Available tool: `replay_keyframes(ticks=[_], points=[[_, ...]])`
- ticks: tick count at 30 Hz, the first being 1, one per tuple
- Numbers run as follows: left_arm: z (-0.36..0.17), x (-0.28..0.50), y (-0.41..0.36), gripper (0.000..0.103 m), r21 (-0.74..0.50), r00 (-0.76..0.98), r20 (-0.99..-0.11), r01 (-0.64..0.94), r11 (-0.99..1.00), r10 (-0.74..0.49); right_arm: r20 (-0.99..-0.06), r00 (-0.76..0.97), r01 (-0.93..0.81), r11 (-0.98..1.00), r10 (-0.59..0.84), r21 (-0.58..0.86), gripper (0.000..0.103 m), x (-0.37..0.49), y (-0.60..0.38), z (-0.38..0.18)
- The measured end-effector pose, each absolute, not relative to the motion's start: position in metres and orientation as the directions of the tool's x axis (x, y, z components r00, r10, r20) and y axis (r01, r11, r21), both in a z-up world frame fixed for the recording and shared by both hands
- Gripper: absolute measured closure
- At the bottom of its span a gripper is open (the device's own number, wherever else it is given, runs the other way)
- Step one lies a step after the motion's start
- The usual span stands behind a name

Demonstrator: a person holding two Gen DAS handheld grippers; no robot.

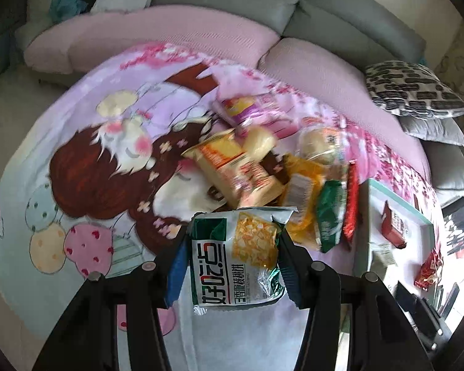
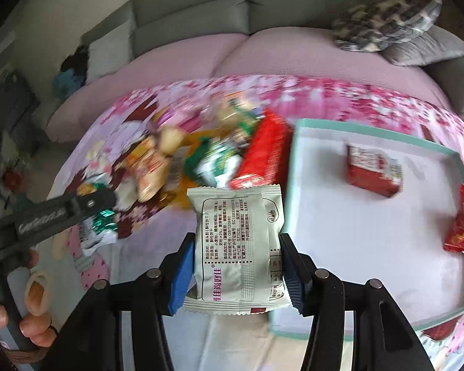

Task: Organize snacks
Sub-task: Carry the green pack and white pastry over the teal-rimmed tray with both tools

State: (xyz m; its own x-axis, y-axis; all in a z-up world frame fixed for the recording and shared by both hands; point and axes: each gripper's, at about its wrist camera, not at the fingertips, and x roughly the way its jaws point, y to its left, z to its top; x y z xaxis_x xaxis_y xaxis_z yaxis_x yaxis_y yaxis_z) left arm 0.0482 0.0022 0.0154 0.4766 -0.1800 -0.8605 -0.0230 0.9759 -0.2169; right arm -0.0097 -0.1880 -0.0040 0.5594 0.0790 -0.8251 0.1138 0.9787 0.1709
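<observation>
My left gripper is shut on a green-and-white snack packet with a yellow picture, held above the cartoon-print cloth. My right gripper is shut on a grey-white snack packet, printed back side up, at the near left edge of the white tray. The tray has a teal rim and holds a dark red packet and a red packet. A heap of snack packets lies on the cloth left of the tray. The left gripper also shows in the right wrist view.
The cloth covers a round table. A pink cushion and grey sofa curve behind it. Patterned and grey pillows lie at the right. The tray also shows in the left wrist view.
</observation>
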Motion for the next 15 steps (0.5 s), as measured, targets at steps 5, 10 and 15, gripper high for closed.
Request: replay_keyframes(ticks=[5,10,15], points=[[0.031,0.041,-0.036,0.048,-0.197,0.522,-0.825,0.092,0.976,-0.216,-0.826,0.564,0.256,0.951,0.0,0.174,0.048,-0.02,-0.236,-0.001],[0.037,0.031,-0.089,0.048,-0.173,0.516,-0.811,0.238,0.956,-0.276,-0.828,0.555,0.386,0.907,-0.082,0.169,0.048,-0.034,-0.284,0.001],[0.039,0.021,-0.132,0.048,-0.16,0.495,-0.804,0.353,0.922,-0.329,-0.824,0.546,0.506,0.842,-0.148,0.185,0.048,-0.057,-0.332,0.002]])
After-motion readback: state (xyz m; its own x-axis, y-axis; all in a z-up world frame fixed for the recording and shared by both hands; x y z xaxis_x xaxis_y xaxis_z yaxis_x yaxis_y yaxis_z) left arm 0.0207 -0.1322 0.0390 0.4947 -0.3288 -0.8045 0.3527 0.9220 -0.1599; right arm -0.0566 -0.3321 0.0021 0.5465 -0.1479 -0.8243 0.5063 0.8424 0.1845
